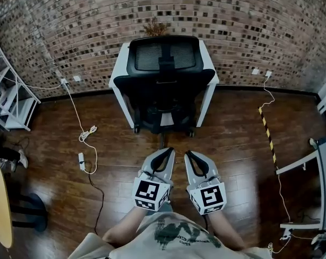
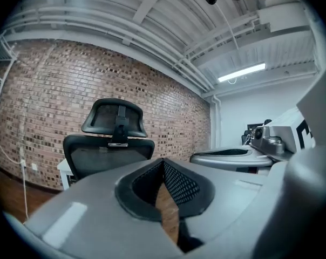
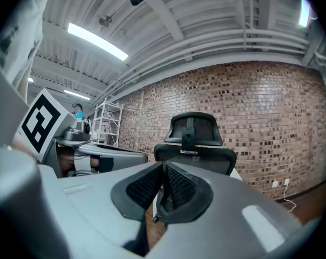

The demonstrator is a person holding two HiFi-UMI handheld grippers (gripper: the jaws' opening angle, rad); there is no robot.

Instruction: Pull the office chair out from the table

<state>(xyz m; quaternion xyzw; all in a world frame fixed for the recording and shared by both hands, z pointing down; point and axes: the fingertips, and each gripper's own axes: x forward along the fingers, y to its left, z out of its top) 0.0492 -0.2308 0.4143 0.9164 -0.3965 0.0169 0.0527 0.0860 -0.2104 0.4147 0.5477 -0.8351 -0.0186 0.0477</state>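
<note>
Overhead, head view: chair (image 1: 163, 85) at twelve o'clock, pushed in at table (image 1: 120, 75); left gripper (image 1: 167, 152) and right gripper (image 1: 191, 154) side by side at six, well apart from it. Left gripper view: jaws together, empty; chair at ten. Right gripper view: jaws together, empty; chair at one.

The head view is evenly lit, dimming to a dark vignette at its corners; the wall (image 1: 260, 20) bows strongly toward the edges; the floor (image 1: 233, 144) shows a soft sheen; the chair (image 1: 163, 85) is near-black with little detail. Both gripper views are fisheye circles with black rims; a tube light (image 2: 241, 72) and a second tube light (image 3: 96, 41) blow out white; the left gripper (image 2: 163, 163) and right gripper (image 3: 163, 169) sit blurred near the lens, pale glare on their shells.
</note>
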